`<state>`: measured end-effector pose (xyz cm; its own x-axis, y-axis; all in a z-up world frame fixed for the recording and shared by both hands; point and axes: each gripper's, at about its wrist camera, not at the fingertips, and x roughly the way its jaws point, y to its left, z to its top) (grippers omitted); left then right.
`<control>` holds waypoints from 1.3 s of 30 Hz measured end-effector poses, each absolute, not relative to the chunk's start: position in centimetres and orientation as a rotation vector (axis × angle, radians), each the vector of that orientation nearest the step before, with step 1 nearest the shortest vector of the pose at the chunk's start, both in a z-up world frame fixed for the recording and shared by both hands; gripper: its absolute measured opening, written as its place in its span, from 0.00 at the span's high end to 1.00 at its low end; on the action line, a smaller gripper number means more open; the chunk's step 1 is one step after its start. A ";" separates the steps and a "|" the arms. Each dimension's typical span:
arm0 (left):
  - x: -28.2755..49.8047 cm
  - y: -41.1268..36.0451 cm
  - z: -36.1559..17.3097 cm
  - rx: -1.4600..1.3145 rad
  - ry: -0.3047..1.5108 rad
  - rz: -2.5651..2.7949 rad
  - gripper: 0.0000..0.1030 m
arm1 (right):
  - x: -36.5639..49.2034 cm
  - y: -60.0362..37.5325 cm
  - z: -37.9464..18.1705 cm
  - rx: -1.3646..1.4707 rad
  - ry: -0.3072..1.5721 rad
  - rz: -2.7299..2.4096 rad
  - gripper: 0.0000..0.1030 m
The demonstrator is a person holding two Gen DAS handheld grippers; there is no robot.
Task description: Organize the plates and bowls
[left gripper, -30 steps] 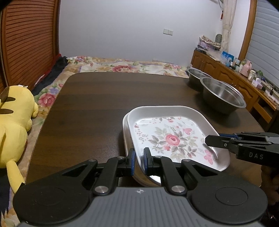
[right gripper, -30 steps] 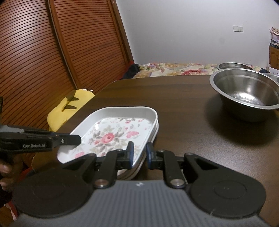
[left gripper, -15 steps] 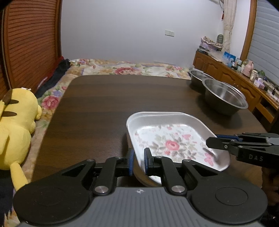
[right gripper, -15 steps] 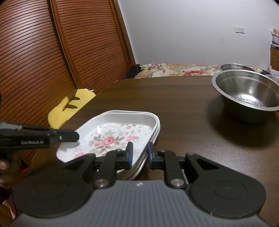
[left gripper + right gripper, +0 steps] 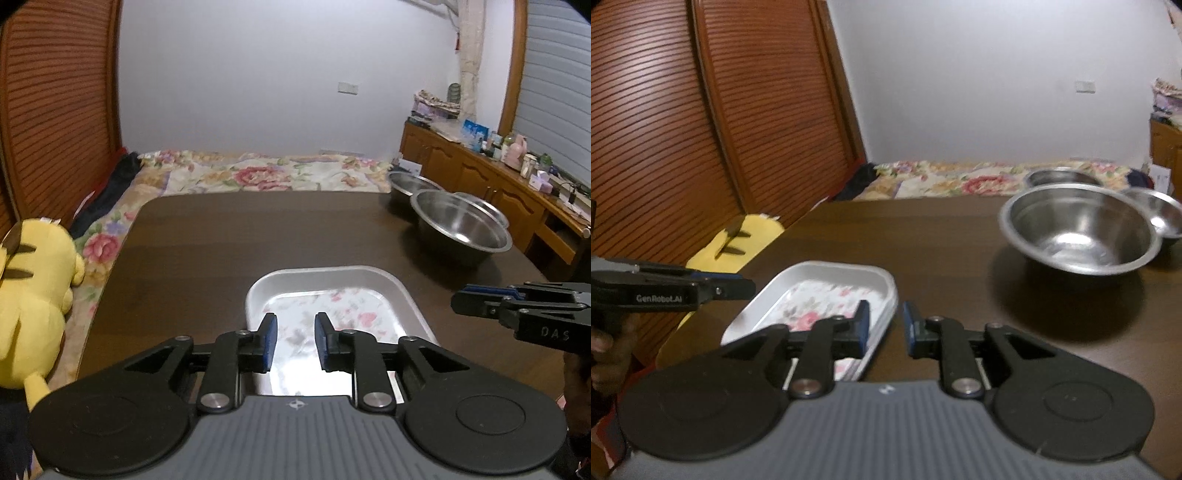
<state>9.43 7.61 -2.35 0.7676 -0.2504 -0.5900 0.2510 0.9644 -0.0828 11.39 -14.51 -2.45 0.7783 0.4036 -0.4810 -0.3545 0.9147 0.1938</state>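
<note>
Jaws of both your grippers stand apart, gripping nothing. L gripper (image 5: 294, 341) hovers over the plates (image 5: 332, 295), stacked near the table (image 5: 258, 229) front edge; R gripper (image 5: 884, 328) sits just beside their right rim. Bowls (image 5: 1078, 229) rest far right, well apart.

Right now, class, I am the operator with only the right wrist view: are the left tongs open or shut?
Observer: Open. The left tongs show a clear gap between their pads, over the near end of the floral plate.
Operator: And that yellow shape past the table edge?
Observer: It is a yellow plush toy, lying on the floral bedding beside the table.
</note>
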 end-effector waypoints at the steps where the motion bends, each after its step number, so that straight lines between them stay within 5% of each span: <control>1: 9.6 7.1 -2.1 0.005 0.635 -0.280 0.75 | 11.4 -15.1 -2.2 0.094 0.531 0.397 0.78; 11: 11.9 0.5 -0.6 0.052 0.592 -0.392 0.73 | 11.2 -21.8 -0.3 0.080 0.459 0.247 0.68; 15: 13.0 -2.1 -0.2 0.071 0.580 -0.436 0.71 | 11.8 -23.8 -0.4 0.079 0.445 0.195 0.57; 39: 21.4 -9.6 -1.9 0.037 0.636 -0.437 0.71 | 18.8 -30.6 -4.4 0.228 0.478 0.184 0.54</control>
<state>21.37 -9.61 -1.95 0.7167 -0.3835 -0.5824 0.4062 0.9085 -0.0984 18.76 -30.58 -4.38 0.8721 0.2274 -0.4333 -0.1212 0.9582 0.2590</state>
